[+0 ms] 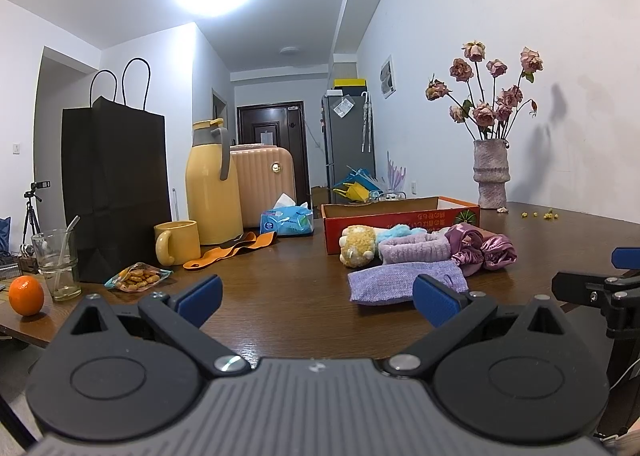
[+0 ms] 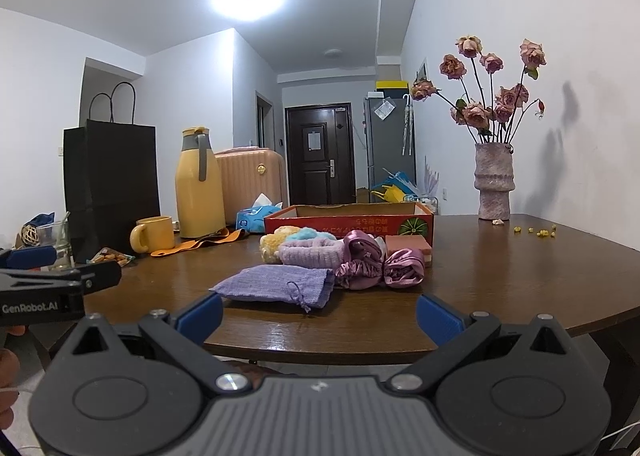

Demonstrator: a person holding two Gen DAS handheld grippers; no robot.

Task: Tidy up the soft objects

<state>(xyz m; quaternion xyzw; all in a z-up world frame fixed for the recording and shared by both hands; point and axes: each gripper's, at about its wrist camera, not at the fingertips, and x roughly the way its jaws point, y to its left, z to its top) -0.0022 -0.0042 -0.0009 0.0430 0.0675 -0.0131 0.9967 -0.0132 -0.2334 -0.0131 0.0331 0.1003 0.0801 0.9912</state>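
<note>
- Nearest in the right wrist view, the right tool (image 2: 319, 316) hangs empty with its blue pads spread wide, low centre of frame.
- Just beyond it, centre frame, a lilac woven drawstring pouch (image 2: 276, 286) lies flat on the dark wooden bench (image 2: 520, 276), long axis left to right; the right tool looks nearer.
- At lower centre of its own view, the left tool (image 1: 318, 298) gapes wide, empty.
- Behind the pouch, a lavender fuzzy headband (image 2: 312, 252), pink satin scrunchies (image 2: 380, 264) and a yellow plush toy (image 2: 272, 244) crowd against the red cardboard box (image 2: 348, 222), likely the destination.

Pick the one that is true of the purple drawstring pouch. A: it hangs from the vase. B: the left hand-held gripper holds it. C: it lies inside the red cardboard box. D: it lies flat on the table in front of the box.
D: the purple drawstring pouch lies flat on the table, nearer the camera than the red cardboard box, with no gripper touching it.
</note>
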